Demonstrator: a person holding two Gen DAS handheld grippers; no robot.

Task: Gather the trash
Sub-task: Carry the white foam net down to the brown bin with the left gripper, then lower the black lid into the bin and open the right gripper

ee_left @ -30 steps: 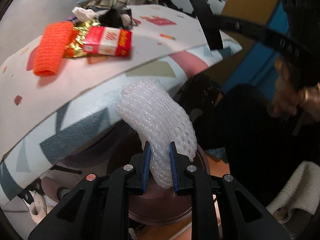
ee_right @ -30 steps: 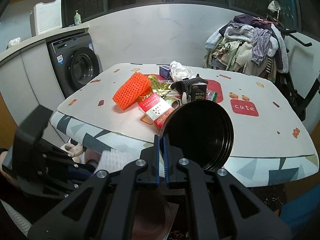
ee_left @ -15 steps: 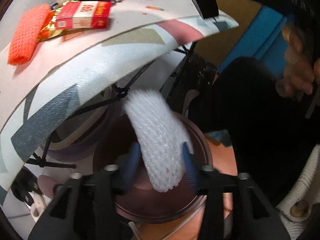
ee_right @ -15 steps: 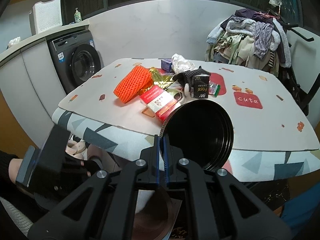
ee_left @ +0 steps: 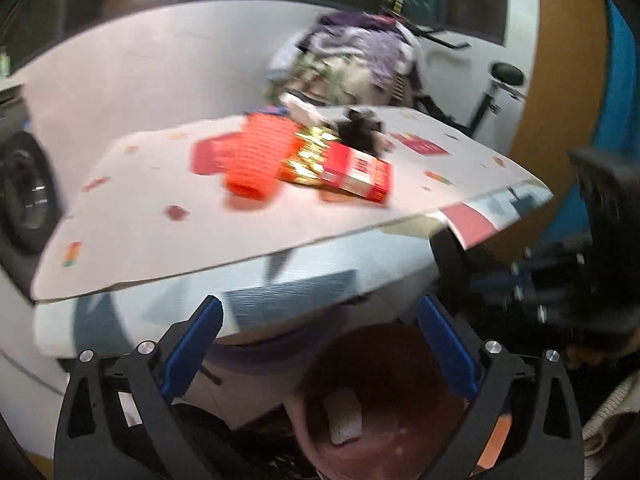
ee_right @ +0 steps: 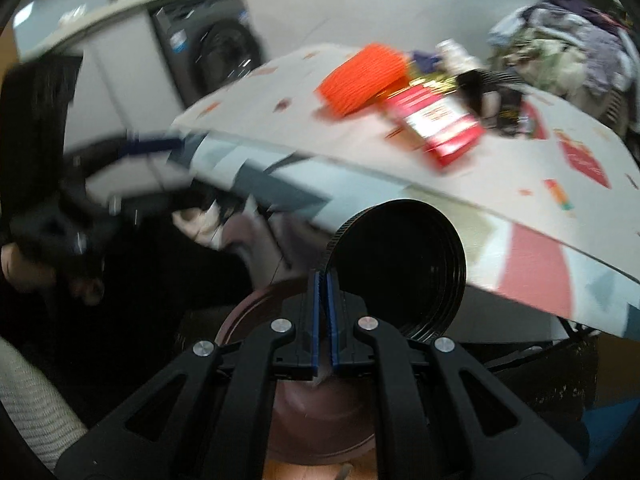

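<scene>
The left gripper (ee_left: 318,336) is seen with its jaws opening wide and nothing between them; under it the brown bin (ee_left: 384,408) stands open below the near edge of the table (ee_left: 132,240), and the white foam net (ee_left: 342,420) lies inside. The orange net (ee_left: 256,160), gold foil (ee_left: 308,156) and red box (ee_left: 356,176) are gathered mid-table, well back from the near edge, which is left bare. Only the right view shows the black lid (ee_right: 400,268), gripped at its rim by the clenched right gripper (ee_right: 323,320) over the bin (ee_right: 256,312). Writing on the box is too blurred to be read.
</scene>
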